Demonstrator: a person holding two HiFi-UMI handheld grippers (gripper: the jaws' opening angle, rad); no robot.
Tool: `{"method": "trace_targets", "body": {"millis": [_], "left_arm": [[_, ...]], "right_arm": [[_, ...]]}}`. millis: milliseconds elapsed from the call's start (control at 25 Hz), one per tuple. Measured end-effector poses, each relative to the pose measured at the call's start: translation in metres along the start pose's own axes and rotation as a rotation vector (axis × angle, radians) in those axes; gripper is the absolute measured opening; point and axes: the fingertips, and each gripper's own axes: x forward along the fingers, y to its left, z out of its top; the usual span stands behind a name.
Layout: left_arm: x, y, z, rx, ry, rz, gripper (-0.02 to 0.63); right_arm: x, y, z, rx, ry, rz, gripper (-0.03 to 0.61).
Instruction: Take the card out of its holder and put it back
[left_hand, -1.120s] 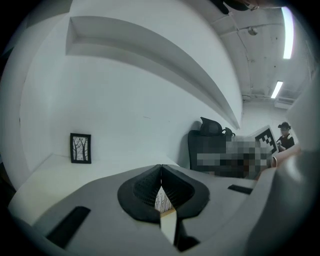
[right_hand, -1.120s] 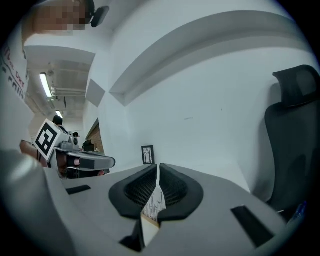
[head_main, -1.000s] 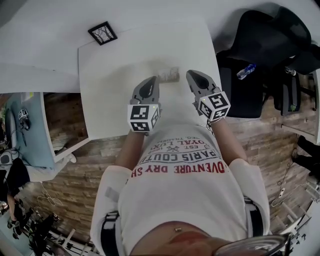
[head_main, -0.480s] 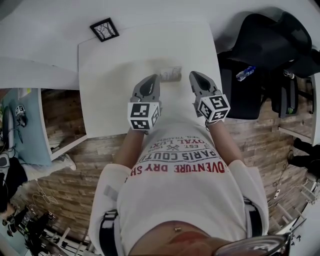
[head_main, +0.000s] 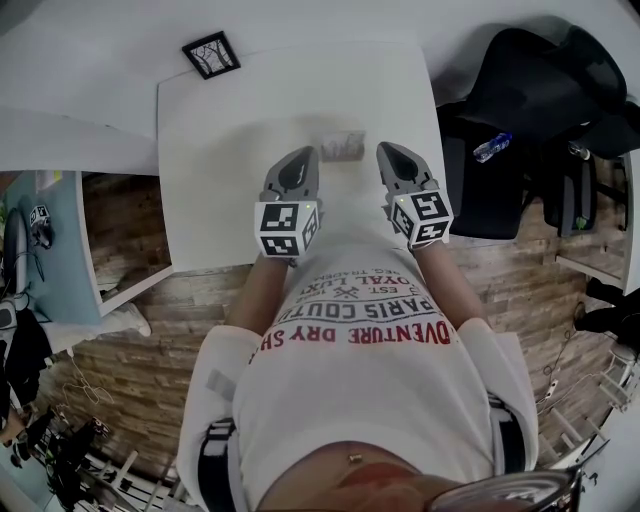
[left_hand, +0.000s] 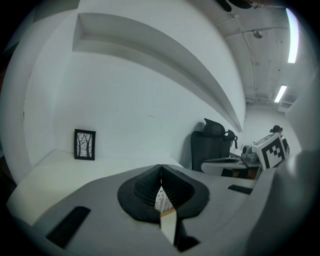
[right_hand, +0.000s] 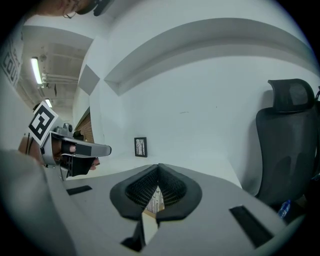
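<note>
A small card (head_main: 342, 146) printed with thin tree shapes stands in a pale wooden holder on the white table (head_main: 230, 150). My left gripper (head_main: 306, 154) is just left of it and my right gripper (head_main: 384, 149) just right, both angled inward. In the left gripper view the jaws (left_hand: 161, 170) meet at the tips, and the card (left_hand: 162, 200) and holder (left_hand: 169, 226) show through the slit below them. The right gripper view shows the same: shut jaws (right_hand: 158, 169) with the card (right_hand: 152, 200) under the tips. I cannot tell whether either gripper touches the card.
A small black picture frame (head_main: 211, 54) stands at the table's far left corner. A black office chair (head_main: 540, 90) with a water bottle (head_main: 492, 143) on its seat is to the right. The table's near edge runs just under my wrists.
The right gripper has tilted slightly and its marker cube faces a little differently. Both grippers keep their places beside the card. The head camera has shifted a little.
</note>
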Motion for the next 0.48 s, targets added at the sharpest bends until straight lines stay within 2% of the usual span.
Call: {"method": "trace_targets", "body": {"millis": [480], "left_arm": [[0.0004,0.0019,-0.0018,0.012,0.009,0.016,0.025]], "right_arm": [[-0.0004,-0.0007,-0.0031,-0.017,0.027,-0.016,0.025]]}}
